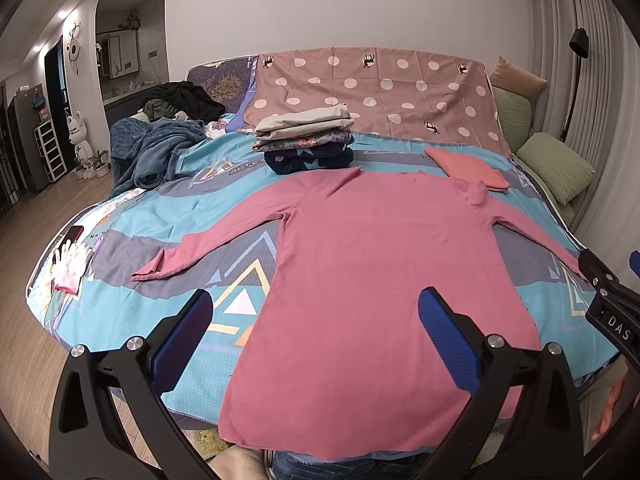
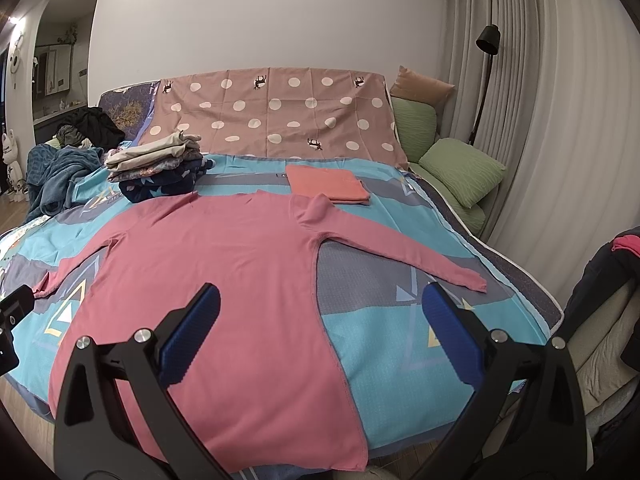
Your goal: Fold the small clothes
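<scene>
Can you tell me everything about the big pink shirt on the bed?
The pink shirt is a long-sleeved top of soft-looking knit cloth, plain with no pattern. It lies spread out flat on the blue patterned bedspread, both sleeves stretched out to the sides, neck toward the headboard, hem hanging a little over the near edge. Its right shoulder is bunched up beside a folded coral garment. The left shoulder reaches the stack of folded clothes. Neither gripper touches it; both are open above it.

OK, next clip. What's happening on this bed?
A person holds a gripper in each hand over a pink long-sleeved top spread flat on the bed, sleeves out to both sides. The left gripper and right gripper are both open and hold nothing. No fold shows yet. A stack of folded clothes and a folded coral garment lie behind it.
</scene>
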Tool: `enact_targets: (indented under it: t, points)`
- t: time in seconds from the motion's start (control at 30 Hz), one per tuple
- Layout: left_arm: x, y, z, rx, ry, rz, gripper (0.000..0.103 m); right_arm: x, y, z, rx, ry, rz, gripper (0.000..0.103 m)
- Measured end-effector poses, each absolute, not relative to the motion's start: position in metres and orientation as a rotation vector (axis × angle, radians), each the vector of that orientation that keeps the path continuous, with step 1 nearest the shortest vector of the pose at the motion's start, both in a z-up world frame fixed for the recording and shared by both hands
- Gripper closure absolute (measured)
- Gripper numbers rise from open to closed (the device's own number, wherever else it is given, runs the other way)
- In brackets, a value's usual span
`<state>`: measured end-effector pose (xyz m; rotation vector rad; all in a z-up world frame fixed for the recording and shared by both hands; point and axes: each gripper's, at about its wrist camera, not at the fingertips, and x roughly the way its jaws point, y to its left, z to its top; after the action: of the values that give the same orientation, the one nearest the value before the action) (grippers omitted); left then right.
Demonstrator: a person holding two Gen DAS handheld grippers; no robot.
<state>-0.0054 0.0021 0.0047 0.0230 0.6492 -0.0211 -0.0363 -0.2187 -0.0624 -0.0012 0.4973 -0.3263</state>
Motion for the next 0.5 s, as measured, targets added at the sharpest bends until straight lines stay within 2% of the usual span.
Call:
enact_targets:
  t: [0.5]
  points:
    - [-0.0054,0.0027,0.0039,0.024,0.649,-0.019,0.001,-0.0358,-0.2170,-0.0628,-0.006,0.498,-0.323,0.002]
